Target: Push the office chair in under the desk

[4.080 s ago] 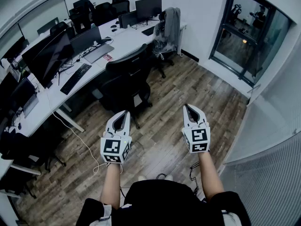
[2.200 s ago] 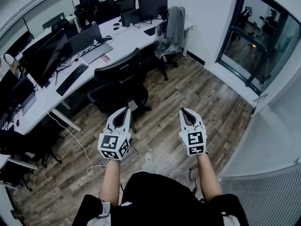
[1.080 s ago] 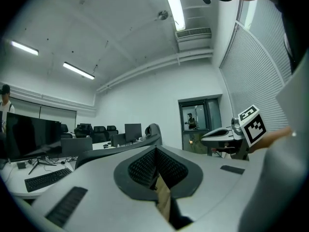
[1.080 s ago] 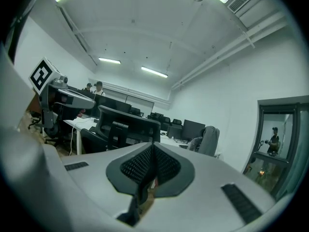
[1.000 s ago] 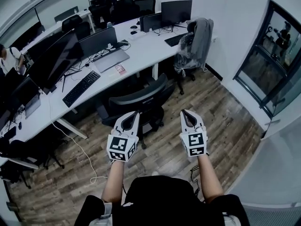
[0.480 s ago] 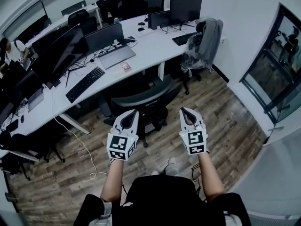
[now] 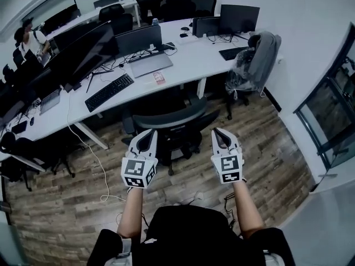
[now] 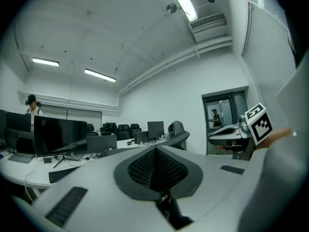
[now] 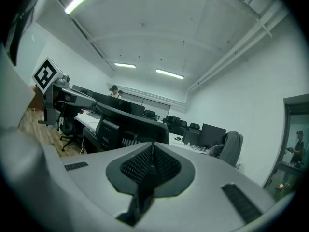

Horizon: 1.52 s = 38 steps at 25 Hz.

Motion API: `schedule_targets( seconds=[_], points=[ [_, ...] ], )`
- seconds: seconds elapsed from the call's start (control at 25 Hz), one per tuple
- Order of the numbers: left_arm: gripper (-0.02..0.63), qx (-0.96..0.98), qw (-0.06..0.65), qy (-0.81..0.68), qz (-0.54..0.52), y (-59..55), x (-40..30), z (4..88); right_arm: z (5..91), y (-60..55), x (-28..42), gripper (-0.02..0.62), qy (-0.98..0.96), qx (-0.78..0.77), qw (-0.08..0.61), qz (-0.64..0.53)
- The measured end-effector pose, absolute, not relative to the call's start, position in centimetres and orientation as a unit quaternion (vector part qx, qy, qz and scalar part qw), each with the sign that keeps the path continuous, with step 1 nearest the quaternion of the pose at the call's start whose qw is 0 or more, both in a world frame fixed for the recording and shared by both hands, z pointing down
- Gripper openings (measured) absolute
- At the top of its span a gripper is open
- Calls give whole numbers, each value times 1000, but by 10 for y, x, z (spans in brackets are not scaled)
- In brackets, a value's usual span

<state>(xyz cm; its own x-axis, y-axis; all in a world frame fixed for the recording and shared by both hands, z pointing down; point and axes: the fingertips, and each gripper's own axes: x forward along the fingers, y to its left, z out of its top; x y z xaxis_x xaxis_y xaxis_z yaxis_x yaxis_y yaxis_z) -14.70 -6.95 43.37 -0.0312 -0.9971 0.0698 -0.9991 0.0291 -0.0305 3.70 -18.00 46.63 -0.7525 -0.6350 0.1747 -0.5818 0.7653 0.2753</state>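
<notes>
Head view: left hand-held gripper (image 7: 148,133) and right hand-held gripper (image 7: 217,132) shut, empty; office chair (image 7: 169,118) just ahead. If pushed unevenly, chair may be swivelled and caught on desk (image 7: 186,62).

an open-plan office is shown: a long white surface (image 7: 188,59) is lined with monitors (image 7: 138,39) and keyboards (image 7: 109,92), black office chairs (image 7: 169,121) are set along it, and strip lights (image 8: 100,75) are fixed overhead.

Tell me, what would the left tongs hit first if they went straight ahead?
Probably the backrest of the black office chair, just ahead of the shut left tongs; how near it is remains hard to judge.
</notes>
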Motion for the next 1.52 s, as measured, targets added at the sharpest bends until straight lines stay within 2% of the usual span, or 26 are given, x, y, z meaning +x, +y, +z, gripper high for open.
schedule_targets(
  seconds=[0.36, 0.68, 1.36, 1.44, 1.52],
  points=[
    [14, 658, -8, -751, 55, -66, -155, 434, 479, -211, 18, 25, -951, 263, 128, -99],
    [14, 616, 5, -784, 77, -47, -164, 452, 492, -228, 5, 25, -961, 226, 131, -95],
    [18, 582, 10, -799, 155, -32, -162, 491, 518, -208, -6, 42, -964, 152, 168, -136],
    [69, 589, 12, -790, 170, -32, -163, 496, 522, -203, -9, 117, -962, 136, 184, -152],
    [143, 597, 7, -778, 197, -34, -165, 501, 526, -203, -12, 150, -956, 125, 199, -175]
  ],
)
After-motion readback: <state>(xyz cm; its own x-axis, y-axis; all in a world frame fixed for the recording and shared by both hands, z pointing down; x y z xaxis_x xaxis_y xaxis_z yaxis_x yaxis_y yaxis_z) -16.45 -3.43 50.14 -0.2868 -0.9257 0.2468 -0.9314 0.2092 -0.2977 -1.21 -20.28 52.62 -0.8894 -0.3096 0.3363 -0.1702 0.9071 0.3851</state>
